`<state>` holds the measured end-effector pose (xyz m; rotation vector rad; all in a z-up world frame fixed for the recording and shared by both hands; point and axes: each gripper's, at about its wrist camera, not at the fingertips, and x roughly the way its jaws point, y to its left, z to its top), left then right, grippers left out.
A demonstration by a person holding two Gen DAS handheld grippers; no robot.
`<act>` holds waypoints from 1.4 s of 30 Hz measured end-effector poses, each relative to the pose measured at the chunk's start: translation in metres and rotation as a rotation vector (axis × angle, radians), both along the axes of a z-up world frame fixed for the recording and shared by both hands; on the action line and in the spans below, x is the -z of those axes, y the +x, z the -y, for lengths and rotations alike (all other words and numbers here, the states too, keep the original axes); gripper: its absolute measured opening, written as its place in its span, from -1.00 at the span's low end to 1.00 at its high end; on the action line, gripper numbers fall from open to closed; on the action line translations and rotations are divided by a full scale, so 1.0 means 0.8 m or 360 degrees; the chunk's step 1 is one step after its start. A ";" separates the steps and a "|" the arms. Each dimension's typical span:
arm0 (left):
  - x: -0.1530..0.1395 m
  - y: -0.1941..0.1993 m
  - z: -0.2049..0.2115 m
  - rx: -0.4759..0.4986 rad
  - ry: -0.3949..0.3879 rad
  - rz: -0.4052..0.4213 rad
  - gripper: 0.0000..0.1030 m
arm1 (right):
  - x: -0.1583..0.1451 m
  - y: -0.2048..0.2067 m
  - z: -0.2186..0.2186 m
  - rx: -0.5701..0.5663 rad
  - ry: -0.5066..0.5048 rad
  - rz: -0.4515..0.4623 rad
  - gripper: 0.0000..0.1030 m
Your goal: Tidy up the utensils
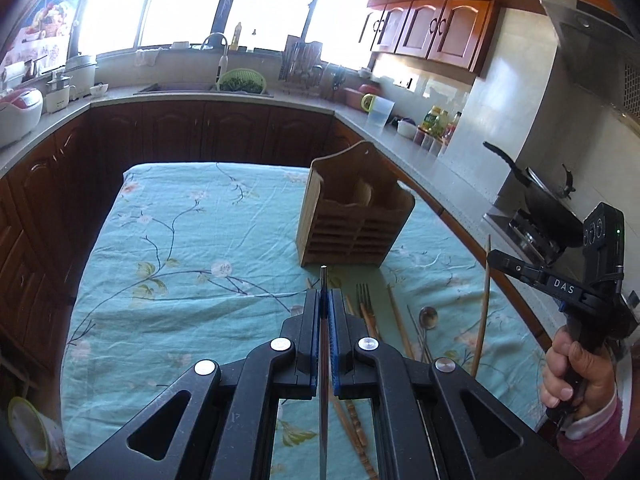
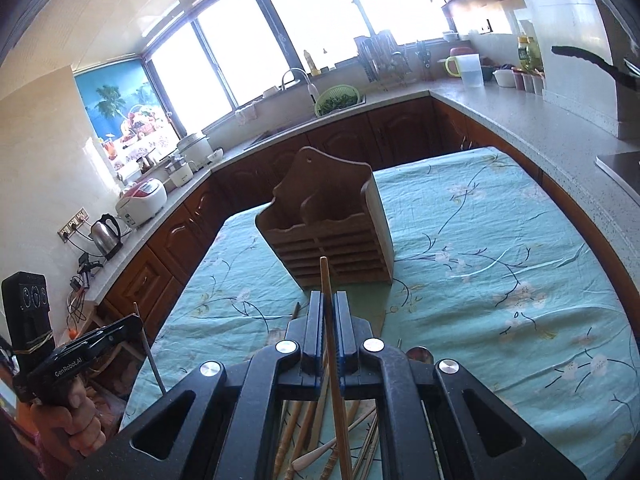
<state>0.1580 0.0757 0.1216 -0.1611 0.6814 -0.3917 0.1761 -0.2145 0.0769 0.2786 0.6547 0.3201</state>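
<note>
Kitchen desk under floral cloth: we see the wooden utensil holder upright. Our left hand-held gripper is clamped on a metal chopstick, our right hand-held gripper on a wooden chopstick; loose utensils lie nearer.

Two bits of lettering can be read, both on the handheld tools. White capitals "DAS" stand on the black arm of the right claw, just behind its fingers. "GenRobot.AI" runs in small white letters along the body of the left claw, above the hand gripping its handle. Nothing else is legible.
</note>
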 end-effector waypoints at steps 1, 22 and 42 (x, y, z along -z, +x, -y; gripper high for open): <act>-0.005 -0.005 -0.003 -0.0002 -0.0013 0.0022 -0.96 | -0.006 -0.003 0.001 0.0000 0.0011 0.0018 -0.92; -0.047 0.015 -0.009 -0.0045 -0.0090 0.0278 -0.97 | -0.076 0.018 0.003 0.0028 0.0034 0.0254 -0.92; -0.057 0.159 0.032 -0.0127 -0.0194 0.0531 -0.96 | -0.159 0.125 0.035 0.0220 0.0103 0.0508 -0.92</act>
